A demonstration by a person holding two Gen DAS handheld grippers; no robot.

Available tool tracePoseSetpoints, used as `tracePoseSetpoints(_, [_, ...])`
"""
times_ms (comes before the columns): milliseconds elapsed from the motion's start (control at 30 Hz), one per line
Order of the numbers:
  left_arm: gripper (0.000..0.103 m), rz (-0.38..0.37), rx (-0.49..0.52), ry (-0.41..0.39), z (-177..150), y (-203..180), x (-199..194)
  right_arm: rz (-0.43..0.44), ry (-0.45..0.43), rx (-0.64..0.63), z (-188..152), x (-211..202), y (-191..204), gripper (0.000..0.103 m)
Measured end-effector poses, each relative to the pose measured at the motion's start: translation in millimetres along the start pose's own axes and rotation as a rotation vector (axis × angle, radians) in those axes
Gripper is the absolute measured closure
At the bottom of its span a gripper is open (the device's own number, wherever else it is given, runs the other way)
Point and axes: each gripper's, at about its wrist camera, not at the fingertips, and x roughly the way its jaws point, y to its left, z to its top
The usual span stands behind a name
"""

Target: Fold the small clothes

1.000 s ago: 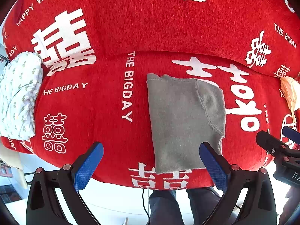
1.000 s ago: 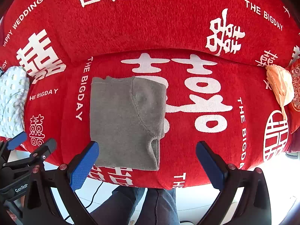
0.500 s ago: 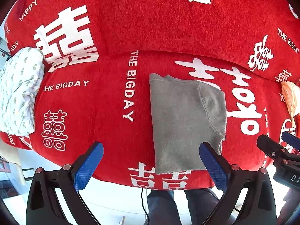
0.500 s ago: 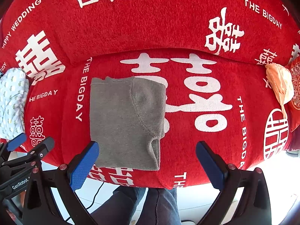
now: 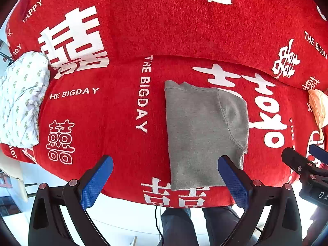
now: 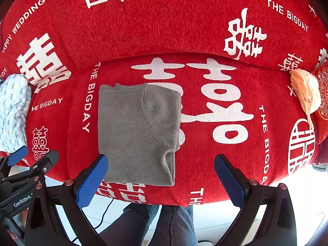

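A small grey knitted garment lies folded into a rectangle on the red sofa seat, one side lapped over along its right edge. My left gripper hovers open over the seat's front edge, its right finger just in front of the garment's near right corner. My right gripper is open too, with its left finger at the garment's near left corner. Neither holds anything. Each gripper shows at the side edge of the other's view.
A white patterned garment lies bunched at the sofa's left end. An orange-peach cloth lies at the right end. A person's legs in dark trousers stand before the sofa on a pale floor, with a thin cable.
The left wrist view has drifted slightly, so the sofa and garment sit a little lower and to the right. The garment itself has not moved, and both grippers stay open.
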Motion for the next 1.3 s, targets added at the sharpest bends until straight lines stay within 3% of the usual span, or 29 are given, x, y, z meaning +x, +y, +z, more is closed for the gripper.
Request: tracePoseSetpoints(1300, [0.001,0.004,-0.009,-0.001,-0.4,2.3,-0.9,-0.003,0.000,-0.003,2.3,-0.4,0.7,0.000])
